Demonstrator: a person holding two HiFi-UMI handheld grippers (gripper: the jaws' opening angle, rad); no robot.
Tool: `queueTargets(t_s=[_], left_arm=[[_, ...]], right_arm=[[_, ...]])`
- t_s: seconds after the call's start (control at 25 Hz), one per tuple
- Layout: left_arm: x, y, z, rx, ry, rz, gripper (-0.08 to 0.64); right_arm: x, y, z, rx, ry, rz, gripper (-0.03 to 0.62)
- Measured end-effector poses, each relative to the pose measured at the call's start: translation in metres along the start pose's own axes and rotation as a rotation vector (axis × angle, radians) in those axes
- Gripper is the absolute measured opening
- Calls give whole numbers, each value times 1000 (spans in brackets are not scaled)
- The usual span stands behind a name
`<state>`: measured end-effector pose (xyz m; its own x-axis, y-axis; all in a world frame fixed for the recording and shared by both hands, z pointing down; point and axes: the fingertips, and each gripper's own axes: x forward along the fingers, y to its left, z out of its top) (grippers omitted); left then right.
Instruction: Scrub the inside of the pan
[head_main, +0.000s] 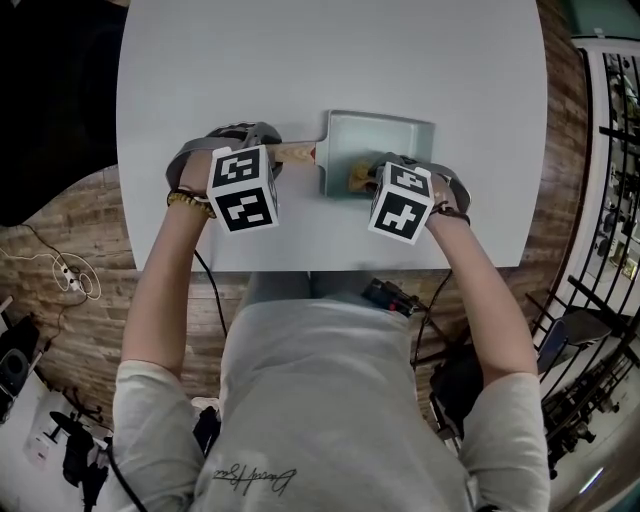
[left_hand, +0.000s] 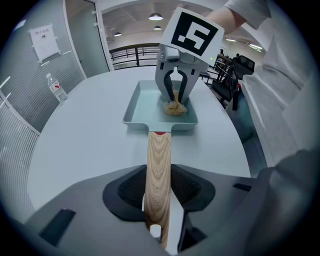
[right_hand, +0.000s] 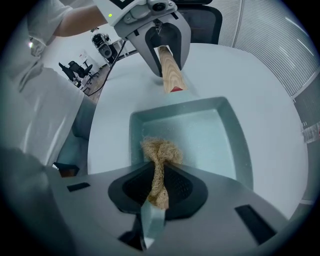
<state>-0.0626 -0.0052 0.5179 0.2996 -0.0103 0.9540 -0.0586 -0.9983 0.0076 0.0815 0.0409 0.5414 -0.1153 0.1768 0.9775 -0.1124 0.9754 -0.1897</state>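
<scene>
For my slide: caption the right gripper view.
The right gripper holds a fibrous scrubber in the pan; the left gripper grips its wooden handle.

Pale-green rectangular pan (head_main: 395, 140) sits on rounded grey desk (head_main: 180, 90), close to the person's edge. Its straight wooden handle (head_main: 296, 152) runs left in head view, clamped between the jaws of the left hand-held gripper (head_main: 268, 152). Right hand-held gripper (head_main: 366, 180) hangs over the pan's near-left corner, pinching tan fibrous scrubber (head_main: 358, 178), which rests inside the pan. Clear plastic bottle (left_hand: 56, 87) stands at the desk edge, well apart from the pan.
</scene>
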Motion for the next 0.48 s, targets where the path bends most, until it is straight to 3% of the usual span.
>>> queueTargets(t_s=[0.48], left_arm=[[0,-1,-1,13,0,-6,150]], right_arm=[[1,6,0,16,-25,24,69]])
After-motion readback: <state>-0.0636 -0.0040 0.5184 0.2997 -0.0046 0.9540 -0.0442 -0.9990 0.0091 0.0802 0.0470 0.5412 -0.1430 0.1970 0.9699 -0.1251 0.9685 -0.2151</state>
